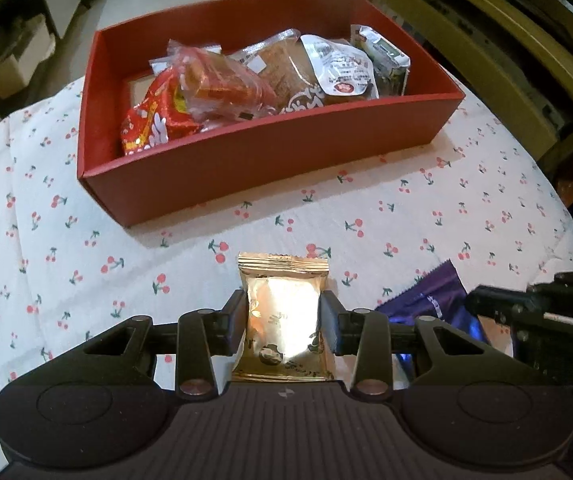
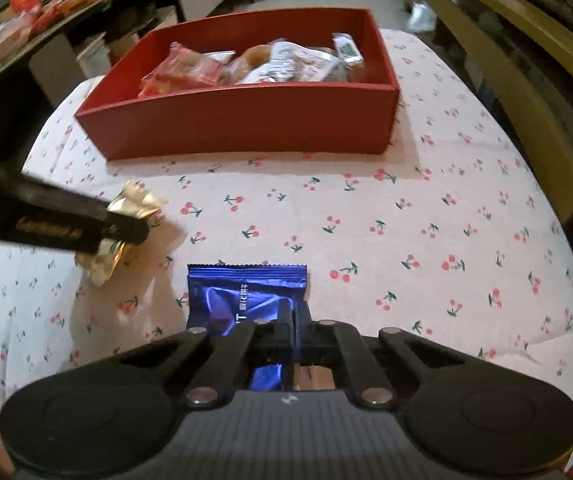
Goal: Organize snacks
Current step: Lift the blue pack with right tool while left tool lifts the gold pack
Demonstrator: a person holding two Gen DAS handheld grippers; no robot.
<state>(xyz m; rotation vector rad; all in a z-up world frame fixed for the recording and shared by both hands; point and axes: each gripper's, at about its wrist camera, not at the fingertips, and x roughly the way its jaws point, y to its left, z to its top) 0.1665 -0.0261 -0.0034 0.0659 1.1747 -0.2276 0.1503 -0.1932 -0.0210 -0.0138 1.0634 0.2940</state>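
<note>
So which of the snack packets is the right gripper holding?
The shiny blue foil packet, pinched at its edge by the right gripper. The gold foil packet sits in the left gripper; the rest lie in the red box.

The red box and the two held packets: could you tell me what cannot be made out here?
- Red box: floor hidden under piled snacks, both views.
- Gold packet: print washed out by glare, left wrist view.
- Blue packet: near end hidden by right gripper.
- Left gripper: blurred in right wrist view.
</note>
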